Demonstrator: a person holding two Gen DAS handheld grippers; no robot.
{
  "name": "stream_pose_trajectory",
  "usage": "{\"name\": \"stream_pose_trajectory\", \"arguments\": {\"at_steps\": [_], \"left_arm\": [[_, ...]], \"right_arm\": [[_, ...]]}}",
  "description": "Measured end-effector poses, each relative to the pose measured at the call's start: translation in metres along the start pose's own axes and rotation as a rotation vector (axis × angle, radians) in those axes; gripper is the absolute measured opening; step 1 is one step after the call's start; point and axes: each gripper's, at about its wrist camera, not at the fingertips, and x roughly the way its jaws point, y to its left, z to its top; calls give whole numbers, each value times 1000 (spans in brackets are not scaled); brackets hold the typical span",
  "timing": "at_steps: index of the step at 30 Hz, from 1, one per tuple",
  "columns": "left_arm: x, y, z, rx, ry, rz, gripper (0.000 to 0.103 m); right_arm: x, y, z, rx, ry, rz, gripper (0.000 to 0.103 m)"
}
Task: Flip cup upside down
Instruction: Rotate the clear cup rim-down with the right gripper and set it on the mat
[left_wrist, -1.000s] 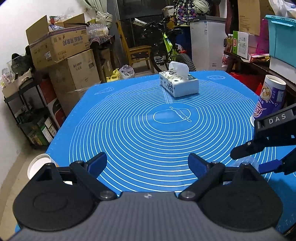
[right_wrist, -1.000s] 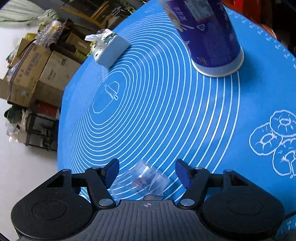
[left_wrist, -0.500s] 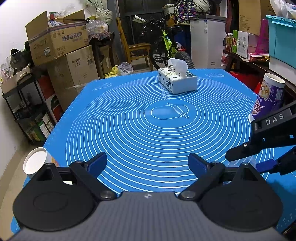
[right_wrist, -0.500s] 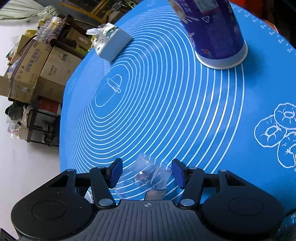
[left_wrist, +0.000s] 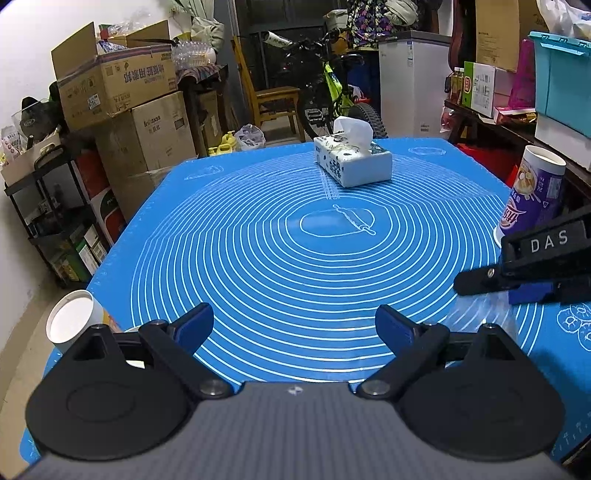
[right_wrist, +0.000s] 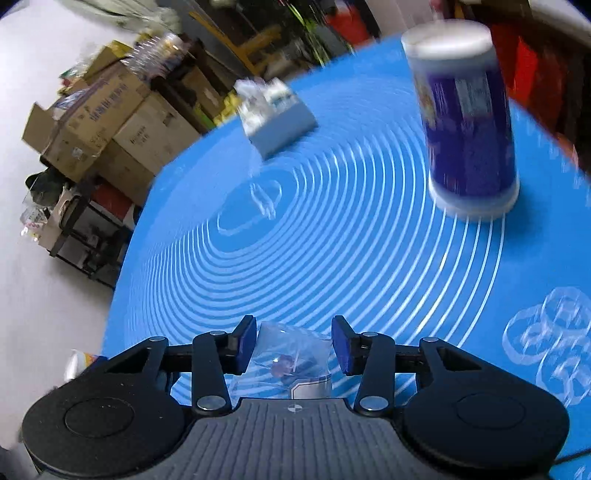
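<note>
A small clear plastic cup (right_wrist: 290, 354) sits between the blue pads of my right gripper (right_wrist: 293, 345), which is closed on its sides. The view is blurred by motion. In the left wrist view the same cup (left_wrist: 480, 314) shows faintly under the right gripper (left_wrist: 517, 288) at the right edge, close above the blue mat (left_wrist: 295, 258). My left gripper (left_wrist: 295, 325) is open and empty over the near part of the mat.
A tall purple paper cup (right_wrist: 469, 122) stands upside down at the mat's right side, also seen in the left wrist view (left_wrist: 532, 192). A tissue box (left_wrist: 352, 162) stands at the far middle. A white paper cup (left_wrist: 74, 321) stands at the near left corner.
My right gripper has closed further onto the clear cup and tilted up fast, so the purple cup and tissue box now show lower. The left gripper has shifted slightly.
</note>
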Motion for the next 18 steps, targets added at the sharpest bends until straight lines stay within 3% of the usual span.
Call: {"name": "stream_pose_trajectory", "arguments": {"at_steps": [6, 11, 18], "left_arm": [[-4, -3, -3, -12, -15, 1, 94], [-8, -10, -12, 6, -13, -16, 94], [-14, -13, -22, -21, 5, -48, 94]], "right_arm": [[-8, 26, -33, -428, -262, -146, 50], [-15, 31, -56, -546, -291, -156, 50], [-28, 24, -69, -541, -240, -120, 50]]}}
